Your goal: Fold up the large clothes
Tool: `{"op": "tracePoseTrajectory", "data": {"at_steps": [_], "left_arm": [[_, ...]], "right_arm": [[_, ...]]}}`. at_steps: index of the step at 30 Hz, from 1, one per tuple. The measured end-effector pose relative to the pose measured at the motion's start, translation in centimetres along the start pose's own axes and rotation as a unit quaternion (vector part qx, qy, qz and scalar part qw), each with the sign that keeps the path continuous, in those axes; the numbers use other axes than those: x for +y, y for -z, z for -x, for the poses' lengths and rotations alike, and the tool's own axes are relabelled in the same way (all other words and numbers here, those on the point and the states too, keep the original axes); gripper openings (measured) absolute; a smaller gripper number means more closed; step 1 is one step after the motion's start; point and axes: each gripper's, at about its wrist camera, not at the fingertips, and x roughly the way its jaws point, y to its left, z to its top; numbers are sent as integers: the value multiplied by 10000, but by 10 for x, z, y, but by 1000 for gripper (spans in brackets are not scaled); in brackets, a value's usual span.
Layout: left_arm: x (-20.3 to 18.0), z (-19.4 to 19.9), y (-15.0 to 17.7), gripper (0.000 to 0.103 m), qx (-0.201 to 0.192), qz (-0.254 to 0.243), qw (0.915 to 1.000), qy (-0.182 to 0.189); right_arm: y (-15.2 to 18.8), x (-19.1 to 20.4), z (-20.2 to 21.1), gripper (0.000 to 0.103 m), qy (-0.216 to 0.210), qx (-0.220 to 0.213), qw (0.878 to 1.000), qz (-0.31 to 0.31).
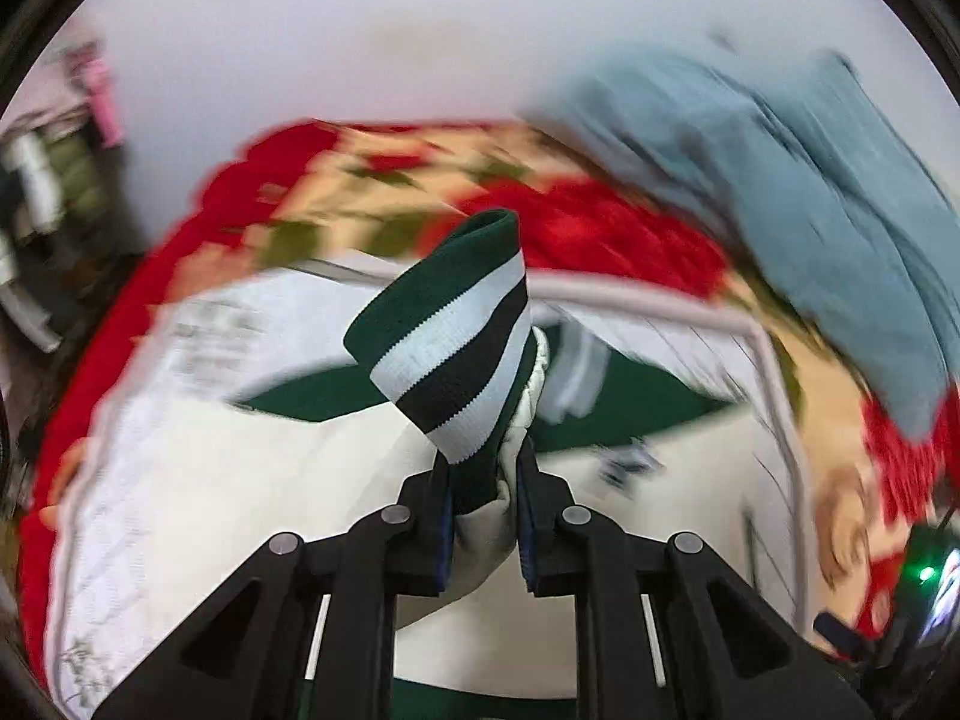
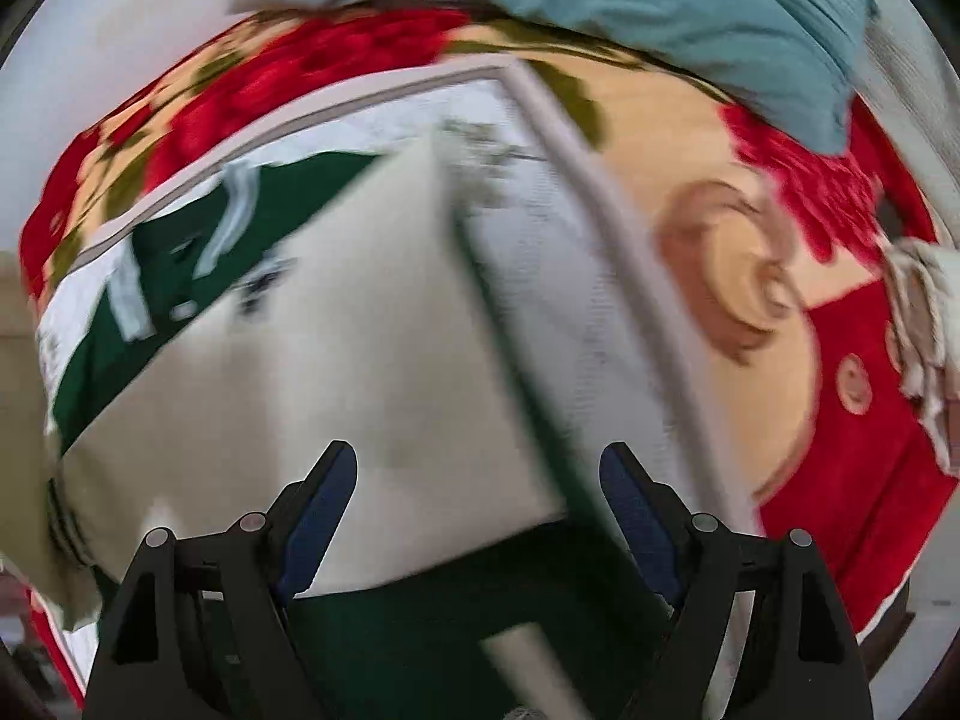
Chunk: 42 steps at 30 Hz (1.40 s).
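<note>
Two grippers noted: left gripper [image 1: 483, 516] clamps jacket's striped cuff [image 1: 447, 330] w/ sleeve raised over cream jacket [image 2: 336, 324] on bed, right gripper [image 2: 477, 510] wide, empty; lay sleeve flat across body.

Blue garment pile [image 2: 660, 6] blocks my far right corner — bare blanket [image 2: 708, 192] between it and the jacket [image 2: 336, 324] is passable.

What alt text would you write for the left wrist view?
The left gripper is shut on a green, white and black striped cuff of a cream and green jacket. The jacket lies on a white mat over a red floral blanket, beside blue-grey clothing.
</note>
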Motion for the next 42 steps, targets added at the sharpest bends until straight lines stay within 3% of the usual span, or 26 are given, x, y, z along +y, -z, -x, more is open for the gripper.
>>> {"op": "tracePoseTrajectory", "data": {"at_steps": [5,9,10,11,12,13,19,24,25,26,27,28,30,32,34,38,42], "left_arm": [[-82,-43,26,14,507,-524,9972,166],[-96,-62,45,27,852,-507,9950,140],[-97,-66,47,45,929,-439,9942,331],[-98,-65,50,74,949,-406,9936,450],[-97,-62,50,84,931,-375,9935,532],[-96,-58,49,87,870,-377,9941,518],[-60,-27,50,87,746,18,9972,-3],[-29,-10,84,87,834,153,9912,-1022],[-21,-12,93,87,940,202,9884,-1177],[-13,-17,103,87,1121,285,9845,-1317],[-6,-21,111,87,1269,365,9812,-1408],[5,-27,120,87,1457,491,9763,-1522],[18,-31,129,87,1555,619,9714,-1684],[35,-31,133,87,1521,711,9668,-1926],[54,-30,136,87,1554,871,9614,-2097],[95,-23,139,87,1595,1103,9514,-2392],[143,-20,144,87,1661,1114,9377,-2842]], "right_arm": [[-7,-64,-18,85,168,172,9996,-157],[-9,-93,-28,85,108,295,9994,-174],[-10,-96,-29,85,46,300,9994,-184],[-11,-102,-30,85,-63,311,9993,-196],[-11,-106,-29,85,-149,313,9992,-211],[-10,-109,-27,85,-226,313,9990,-231],[-1,-106,-19,85,-918,543,9943,67],[13,-63,-44,84,-1001,1161,9809,1194],[17,-53,-52,70,-983,1327,9760,1420],[21,-43,-65,39,-970,1475,9717,1570],[22,-40,-73,25,-952,1533,9713,1547],[21,-41,-79,19,-937,1534,9734,1420],[11,-66,-87,18,-841,1342,9858,557],[10,-84,-99,17,-874,1408,9862,-42],[11,-80,-101,17,-764,1427,9868,-1],[14,-56,-82,28,-298,1470,9884,254],[26,-30,-41,40,-108,1027,9944,231]]}}
